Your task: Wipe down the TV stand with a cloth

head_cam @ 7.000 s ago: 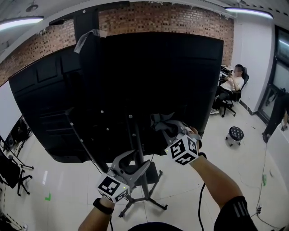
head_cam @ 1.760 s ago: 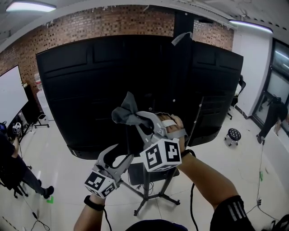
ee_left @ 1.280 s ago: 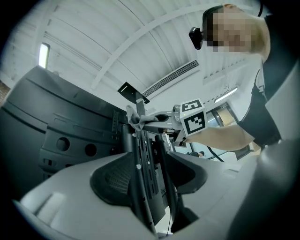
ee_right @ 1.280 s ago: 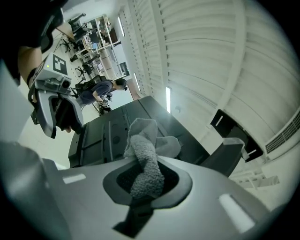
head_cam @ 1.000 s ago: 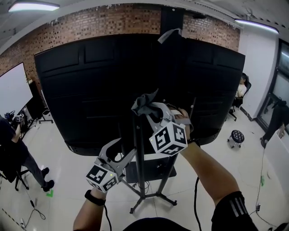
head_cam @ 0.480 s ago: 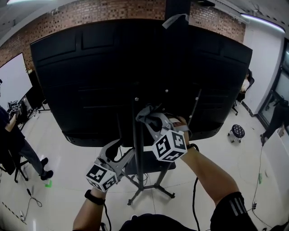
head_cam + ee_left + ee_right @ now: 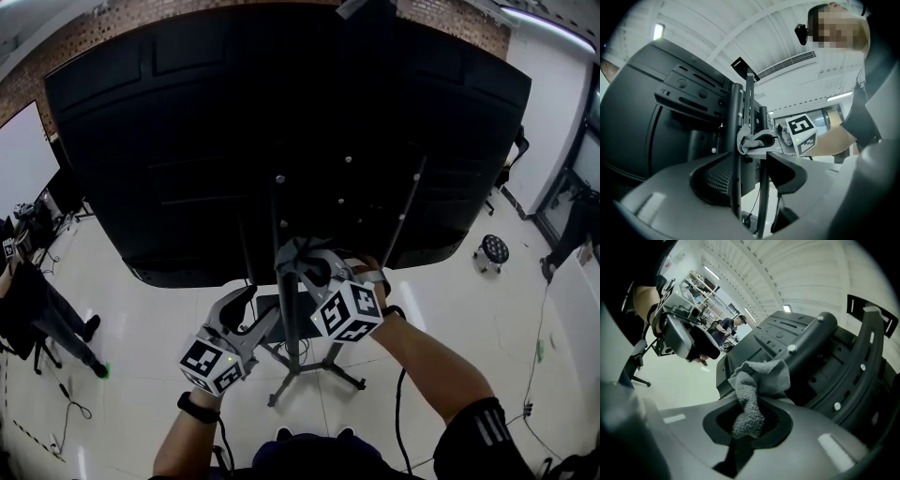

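Note:
The TV stand's black pole (image 7: 284,211) rises from a wheeled base (image 7: 309,361) behind the big black TV back (image 7: 187,141). My right gripper (image 7: 305,267) is shut on a grey cloth (image 7: 295,251), which presses against the pole just below the TV's lower edge. The right gripper view shows the cloth (image 7: 757,385) bunched between the jaws of the right gripper (image 7: 747,420), touching the round pole (image 7: 806,345). My left gripper (image 7: 251,305) is open, lower left of the cloth. In the left gripper view the stand's thin bars (image 7: 761,187) run through the left gripper's (image 7: 754,173) gap.
A person (image 7: 28,300) stands at the far left near a whiteboard (image 7: 19,150). A small round stool (image 7: 494,251) sits on the white floor at the right. Cables (image 7: 398,412) trail down by my right arm. The stand's legs spread just ahead of my feet.
The right gripper has slid the cloth down the pole from in front of the TV back to just below its lower edge. The left gripper stays beside the pole.

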`<action>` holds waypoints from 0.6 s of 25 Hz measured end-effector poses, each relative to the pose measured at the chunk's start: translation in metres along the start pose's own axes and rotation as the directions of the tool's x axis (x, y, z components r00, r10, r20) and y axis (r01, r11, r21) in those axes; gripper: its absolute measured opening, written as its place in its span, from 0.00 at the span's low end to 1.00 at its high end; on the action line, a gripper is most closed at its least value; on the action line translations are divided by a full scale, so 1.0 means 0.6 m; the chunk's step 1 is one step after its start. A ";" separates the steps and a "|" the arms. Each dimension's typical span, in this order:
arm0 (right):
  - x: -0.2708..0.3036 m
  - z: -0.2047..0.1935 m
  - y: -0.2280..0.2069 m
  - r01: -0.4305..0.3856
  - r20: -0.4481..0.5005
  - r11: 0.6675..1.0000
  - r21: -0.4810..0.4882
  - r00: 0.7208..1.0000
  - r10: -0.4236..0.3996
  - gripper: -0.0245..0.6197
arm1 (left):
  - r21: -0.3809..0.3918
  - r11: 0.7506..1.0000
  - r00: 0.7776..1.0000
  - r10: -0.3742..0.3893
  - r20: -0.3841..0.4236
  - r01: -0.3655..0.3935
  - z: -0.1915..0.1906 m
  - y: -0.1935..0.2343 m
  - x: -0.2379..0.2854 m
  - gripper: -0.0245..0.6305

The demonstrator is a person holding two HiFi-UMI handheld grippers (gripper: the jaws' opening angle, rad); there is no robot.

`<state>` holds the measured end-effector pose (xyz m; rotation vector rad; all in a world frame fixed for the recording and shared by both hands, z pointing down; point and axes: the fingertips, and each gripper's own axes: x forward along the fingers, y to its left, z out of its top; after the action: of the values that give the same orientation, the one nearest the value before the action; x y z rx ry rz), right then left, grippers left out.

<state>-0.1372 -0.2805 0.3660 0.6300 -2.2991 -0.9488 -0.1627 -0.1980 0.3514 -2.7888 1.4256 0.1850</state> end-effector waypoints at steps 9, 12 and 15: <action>0.036 -0.060 0.100 -0.119 -0.030 0.991 0.056 0.992 0.121 0.09 | -0.061 0.998 0.997 -0.029 -0.069 0.025 -0.093 -0.011 0.001 0.42; 0.052 -0.083 0.139 -0.160 -0.038 0.984 0.074 0.986 0.164 0.09 | -0.093 0.995 0.996 -0.029 -0.090 0.020 -0.139 -0.004 0.001 0.42; 0.065 -0.106 0.176 -0.195 -0.045 0.977 0.089 0.979 0.199 0.09 | -0.114 0.993 0.993 -0.026 -0.114 0.013 -0.182 0.001 0.003 0.42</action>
<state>-0.1450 -0.2672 0.4941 0.4451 -2.3129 -0.7371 -0.1511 -0.2060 0.4596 -2.9486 1.4544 0.1098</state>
